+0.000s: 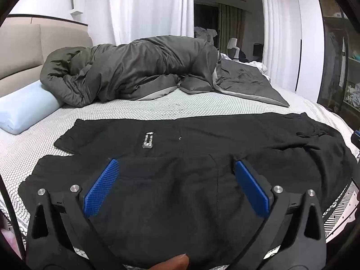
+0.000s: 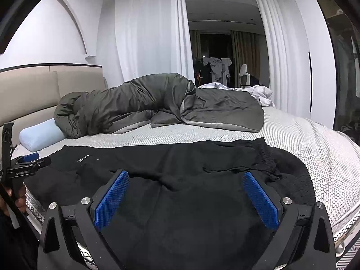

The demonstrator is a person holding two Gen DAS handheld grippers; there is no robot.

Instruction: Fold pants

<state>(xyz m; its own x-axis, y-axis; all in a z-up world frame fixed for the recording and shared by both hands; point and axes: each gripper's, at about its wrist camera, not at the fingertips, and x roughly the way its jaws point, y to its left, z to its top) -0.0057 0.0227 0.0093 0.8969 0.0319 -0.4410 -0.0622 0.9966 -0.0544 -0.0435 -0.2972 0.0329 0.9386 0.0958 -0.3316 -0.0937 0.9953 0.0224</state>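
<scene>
Black pants point(image 1: 202, 148) lie spread across the near part of the bed point(image 1: 126, 108), on its white dotted cover, legs running toward the left and the gathered waistband point(image 2: 267, 157) toward the right. A small white label point(image 1: 147, 140) shows on the far leg. The left gripper point(image 1: 176, 164) hangs over the leg end of the pants with its jaws spread wide; its blue pads point(image 1: 101, 189) hold nothing, and whether the tips touch the cloth cannot be told. A fingertip point(image 1: 177, 262) shows at the bottom edge of that view. The right gripper point(image 2: 186, 177) hangs over the middle of the pants, nearer the waistband, jaws likewise spread wide and empty, with black cloth showing between the pads point(image 2: 261, 202). In the right wrist view the left gripper appears at the far left edge, held in a hand point(image 2: 19, 202), near the leg ends. Beyond the pants, well apart from them, a grey quilt point(image 1: 126, 69) is bunched along the far side of the bed, with a pale blue pillow point(image 1: 24, 110) at its left end against the beige headboard point(image 1: 20, 51). White curtains point(image 2: 146, 33) hang behind the bed.
</scene>
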